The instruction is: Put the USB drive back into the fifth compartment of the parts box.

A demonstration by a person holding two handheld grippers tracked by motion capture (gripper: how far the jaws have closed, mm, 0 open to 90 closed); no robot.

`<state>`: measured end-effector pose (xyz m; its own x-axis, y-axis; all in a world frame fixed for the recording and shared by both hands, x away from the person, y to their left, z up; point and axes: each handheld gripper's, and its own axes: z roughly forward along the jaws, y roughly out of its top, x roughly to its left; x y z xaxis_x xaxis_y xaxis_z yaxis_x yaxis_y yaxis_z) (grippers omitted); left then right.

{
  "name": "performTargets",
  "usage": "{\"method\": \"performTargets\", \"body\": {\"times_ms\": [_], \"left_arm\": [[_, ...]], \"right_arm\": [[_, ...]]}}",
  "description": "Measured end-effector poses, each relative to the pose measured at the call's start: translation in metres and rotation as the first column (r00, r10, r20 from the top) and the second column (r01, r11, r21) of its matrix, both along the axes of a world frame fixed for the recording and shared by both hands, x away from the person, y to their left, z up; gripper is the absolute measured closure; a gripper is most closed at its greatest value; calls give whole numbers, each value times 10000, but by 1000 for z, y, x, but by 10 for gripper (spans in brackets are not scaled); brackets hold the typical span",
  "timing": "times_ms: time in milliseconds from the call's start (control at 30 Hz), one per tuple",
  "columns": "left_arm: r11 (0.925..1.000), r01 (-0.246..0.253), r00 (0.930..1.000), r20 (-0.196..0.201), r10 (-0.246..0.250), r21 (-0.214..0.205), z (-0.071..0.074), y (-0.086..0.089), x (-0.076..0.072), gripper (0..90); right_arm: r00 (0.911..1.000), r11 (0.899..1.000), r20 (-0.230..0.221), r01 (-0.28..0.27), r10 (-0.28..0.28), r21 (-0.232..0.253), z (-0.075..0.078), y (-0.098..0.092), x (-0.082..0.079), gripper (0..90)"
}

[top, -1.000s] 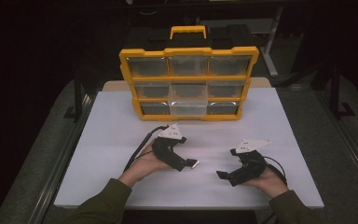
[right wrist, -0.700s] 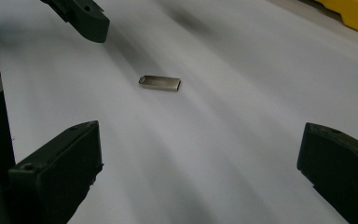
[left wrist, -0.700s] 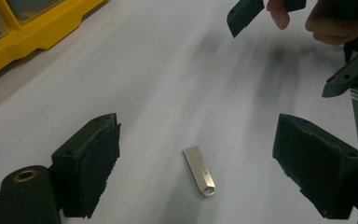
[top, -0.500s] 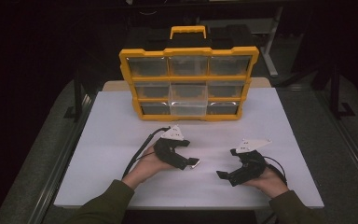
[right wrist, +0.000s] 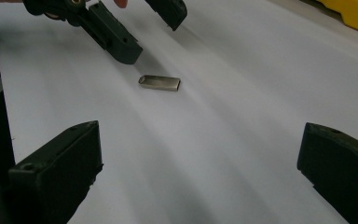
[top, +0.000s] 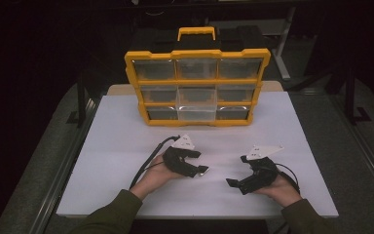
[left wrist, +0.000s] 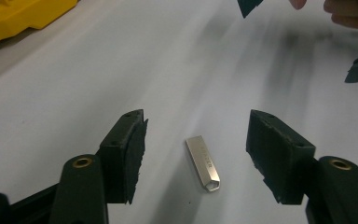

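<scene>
The small flat stick (left wrist: pixel 203 163) looks like brushed metal — silvery, with a soft satin sheen and faint lettering pressed into its face. The table top (top: pixel 126 146) under it is a white, matt, smooth sheet that looks like laminate or coated board. The left gripper (left wrist: pixel 196 154) has jaw pads of black, dull, rubbery material with rough, slightly frayed edges, held on arms of smooth dark plastic with brass-coloured rivets. The organiser case (top: pixel 197 87) is glossy yellow plastic — its drawer fronts are clear plastic that catches the light.
</scene>
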<state>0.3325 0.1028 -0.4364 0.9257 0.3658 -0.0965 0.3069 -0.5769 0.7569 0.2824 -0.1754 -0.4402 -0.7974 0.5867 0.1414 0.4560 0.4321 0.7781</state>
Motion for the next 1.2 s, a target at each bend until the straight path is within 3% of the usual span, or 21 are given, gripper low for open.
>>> {"method": "performTargets", "body": {"times_ms": [1000,1200], "left_arm": [[9976,144,9999,-10,-144,682,-17,-13,-7,696],[9974,18,10000,9,-18,719,-19,-14,-7,717]], "right_arm": [[10000,10000,-6,-36,36,-7,0,0,0,0],[10000,10000,-4,-52,52,-3,0,0,0,0]]}}
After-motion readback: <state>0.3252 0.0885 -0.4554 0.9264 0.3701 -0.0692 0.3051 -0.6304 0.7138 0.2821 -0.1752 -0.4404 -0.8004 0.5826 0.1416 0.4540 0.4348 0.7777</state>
